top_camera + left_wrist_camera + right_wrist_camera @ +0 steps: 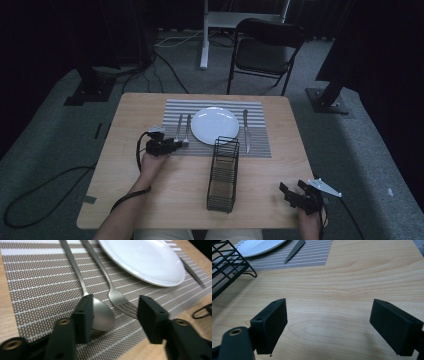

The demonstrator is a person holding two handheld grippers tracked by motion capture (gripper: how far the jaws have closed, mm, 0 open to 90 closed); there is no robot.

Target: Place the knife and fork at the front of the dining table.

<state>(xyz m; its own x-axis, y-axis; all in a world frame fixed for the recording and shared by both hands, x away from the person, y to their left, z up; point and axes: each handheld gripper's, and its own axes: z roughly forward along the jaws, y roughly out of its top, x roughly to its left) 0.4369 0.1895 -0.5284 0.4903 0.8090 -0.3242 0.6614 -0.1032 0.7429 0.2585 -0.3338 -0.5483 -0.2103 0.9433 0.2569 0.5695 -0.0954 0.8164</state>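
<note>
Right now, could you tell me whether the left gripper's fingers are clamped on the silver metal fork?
No, the left gripper stands open, its fingers apart over the silver metal fork and spoon, pressing neither.

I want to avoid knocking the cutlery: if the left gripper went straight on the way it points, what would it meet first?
Probably the spoon bowl, which lies between the open left gripper jaws on the placemat; the fork tines sit just beside it, so depth leaves some doubt.
</note>
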